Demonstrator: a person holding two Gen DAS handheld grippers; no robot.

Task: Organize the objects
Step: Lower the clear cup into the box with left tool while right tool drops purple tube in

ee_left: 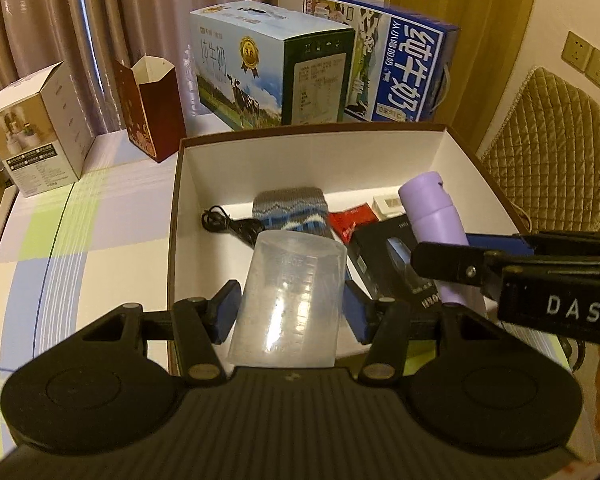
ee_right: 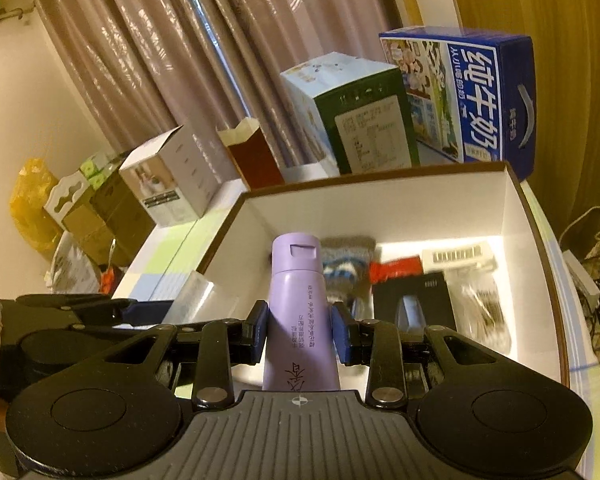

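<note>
- The left tool [ee_left: 288, 312] was clamped on a clear plastic measuring cup [ee_left: 290, 296], its blue pads pressed against the cup's sides; the right tool [ee_right: 300, 334] gripped a lilac bottle [ee_right: 298, 320] around its lower body, cap pointing away.
- Both were held over the near edge of the open white box [ee_left: 332, 160], which sat on the checked table [ee_left: 80, 240].
- The cup looked light, thin-walled and slick. I'd judge it would flex or pop out if squeezed hard, so the hold across its middle seemed right.
- The bottle looked stiffer and heavier, with a smooth skin that might slide; a grip low on the barrel, below the cap, looked the safest.
- Behind the box stood two big milk cartons, a pale blue one [ee_left: 268, 68] and a dark blue one [ee_left: 400, 60].
- To the left stood a white product box [ee_left: 40, 136] and an open dark red carton [ee_left: 152, 108].
- Inside the box lay a black flat case [ee_left: 380, 264], a knitted striped sock [ee_left: 292, 212], a red packet [ee_left: 352, 222], a small white device [ee_right: 460, 256] and a coiled black cable [ee_left: 224, 222].
- These crowded the floor of the box; bare floor showed mainly at the near left.
</note>
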